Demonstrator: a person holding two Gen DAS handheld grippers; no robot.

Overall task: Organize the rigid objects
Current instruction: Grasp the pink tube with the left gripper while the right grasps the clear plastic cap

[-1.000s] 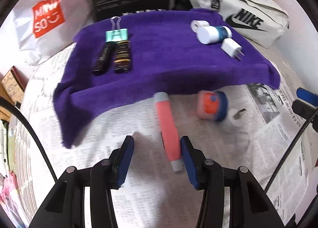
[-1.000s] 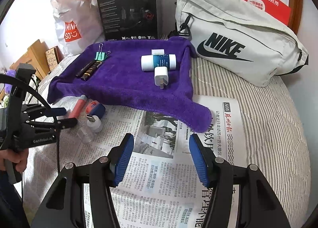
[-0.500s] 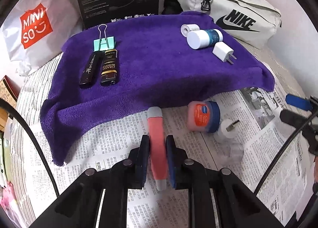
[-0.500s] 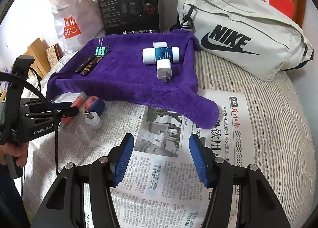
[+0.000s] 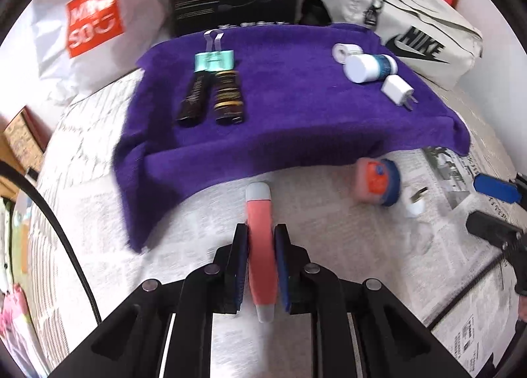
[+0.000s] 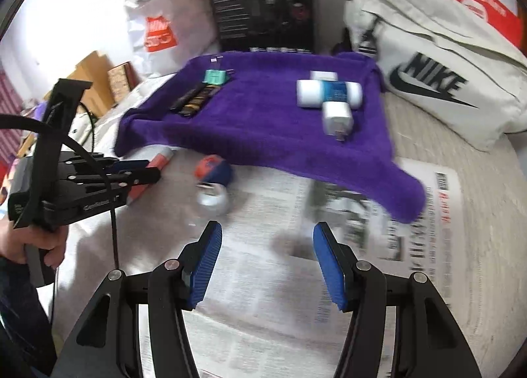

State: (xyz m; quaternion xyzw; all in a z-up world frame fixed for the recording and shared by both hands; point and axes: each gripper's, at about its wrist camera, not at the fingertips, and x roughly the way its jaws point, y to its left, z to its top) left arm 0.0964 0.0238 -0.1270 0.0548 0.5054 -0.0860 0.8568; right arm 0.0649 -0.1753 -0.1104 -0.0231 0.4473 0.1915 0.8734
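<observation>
My left gripper (image 5: 260,234) is shut on a pink tube with grey ends (image 5: 260,246), which lies lengthwise between the blue pads just before the purple towel (image 5: 296,121). In the right wrist view that gripper (image 6: 154,174) holds the same tube (image 6: 158,160) at the towel's near left edge. A small orange-and-blue jar (image 5: 375,180) and a white plug adapter (image 5: 413,203) lie on newspaper to the right. My right gripper (image 6: 266,236) is open above the newspaper (image 6: 263,279) with nothing between its pads. Its fingers (image 5: 494,187) show at the left wrist view's right edge.
On the towel lie a green binder clip (image 5: 214,60), two dark lighters (image 5: 210,98), a white-and-blue bottle (image 5: 369,67), a white roll (image 5: 342,50) and a white charger (image 5: 397,90). Behind stand a shopping bag (image 5: 92,25), a black box (image 6: 263,2) and a grey Nike bag (image 6: 444,71).
My left gripper closed on the pink tube, which had lain loose between its open pads. The right gripper shifted left over the newspaper, toward the jar and adapter, staying open.
</observation>
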